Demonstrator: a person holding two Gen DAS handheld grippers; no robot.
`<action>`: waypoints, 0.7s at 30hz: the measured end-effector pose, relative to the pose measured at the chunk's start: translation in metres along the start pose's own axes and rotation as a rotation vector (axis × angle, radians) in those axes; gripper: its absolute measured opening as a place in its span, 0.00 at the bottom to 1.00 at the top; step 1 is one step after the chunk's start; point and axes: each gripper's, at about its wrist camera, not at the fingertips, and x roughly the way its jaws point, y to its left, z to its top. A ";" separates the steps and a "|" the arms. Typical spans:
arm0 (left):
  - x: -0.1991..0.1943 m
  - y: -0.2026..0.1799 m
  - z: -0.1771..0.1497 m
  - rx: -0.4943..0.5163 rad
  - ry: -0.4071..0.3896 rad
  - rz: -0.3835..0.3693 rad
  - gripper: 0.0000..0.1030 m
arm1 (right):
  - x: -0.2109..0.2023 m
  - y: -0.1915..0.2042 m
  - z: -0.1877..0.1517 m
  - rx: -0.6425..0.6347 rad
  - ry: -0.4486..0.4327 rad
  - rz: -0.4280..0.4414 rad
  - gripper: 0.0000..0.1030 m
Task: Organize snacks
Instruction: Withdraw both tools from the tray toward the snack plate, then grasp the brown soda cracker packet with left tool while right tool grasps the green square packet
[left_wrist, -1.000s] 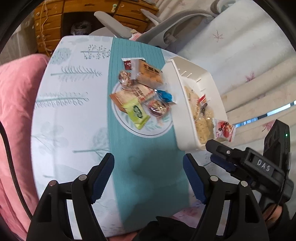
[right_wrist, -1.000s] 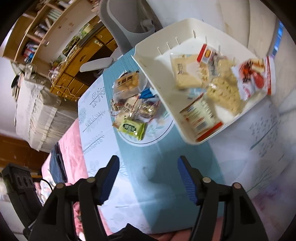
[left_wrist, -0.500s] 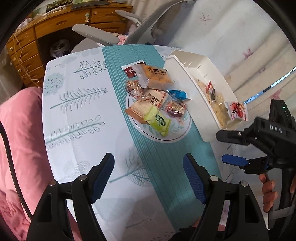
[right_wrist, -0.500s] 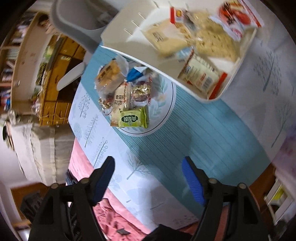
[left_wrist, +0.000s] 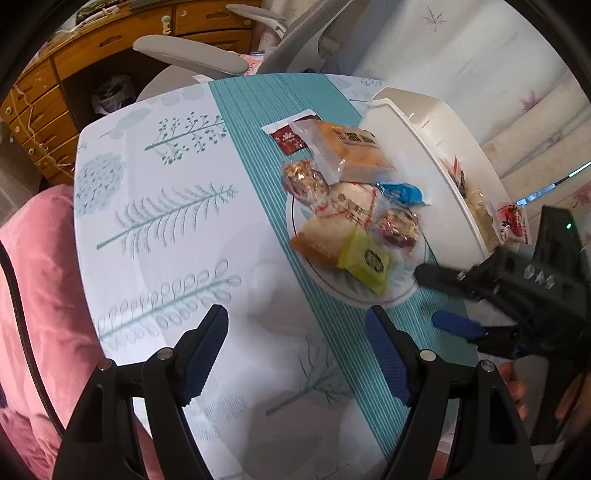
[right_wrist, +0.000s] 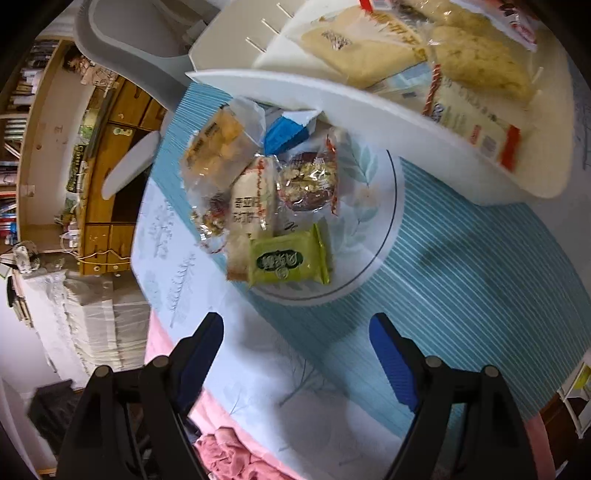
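Observation:
Several wrapped snacks lie in a pile on a round white plate (left_wrist: 402, 291) on the teal runner: a green packet (left_wrist: 367, 260) at the near edge, also in the right wrist view (right_wrist: 288, 260), an orange cake pack (left_wrist: 354, 149), a blue candy (left_wrist: 400, 192) and a dark red sachet (left_wrist: 288, 138). A white bin (left_wrist: 410, 147) to the right holds more snacks (right_wrist: 476, 66). My left gripper (left_wrist: 295, 350) is open and empty above the tablecloth. My right gripper (right_wrist: 295, 350) is open and empty, just short of the plate; it shows in the left wrist view (left_wrist: 443, 299).
The round table (left_wrist: 147, 221) has a tree-print cloth. A pink cushion (left_wrist: 33, 295) lies at its left edge. A grey office chair (left_wrist: 221, 59) and wooden drawers (left_wrist: 55, 92) stand behind the table.
Both grippers have moved closer to the plate of snacks. The right gripper has swung in towards the green packet. Both have stayed open.

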 end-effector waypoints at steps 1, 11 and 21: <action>0.005 0.001 0.005 0.005 0.005 -0.004 0.73 | 0.005 0.000 0.001 0.006 0.002 -0.003 0.79; 0.046 0.012 0.049 0.004 0.073 -0.011 0.76 | 0.045 -0.004 0.012 0.051 0.010 -0.033 0.79; 0.083 0.026 0.077 -0.077 0.174 -0.009 0.78 | 0.053 0.013 0.022 -0.014 -0.052 -0.132 0.80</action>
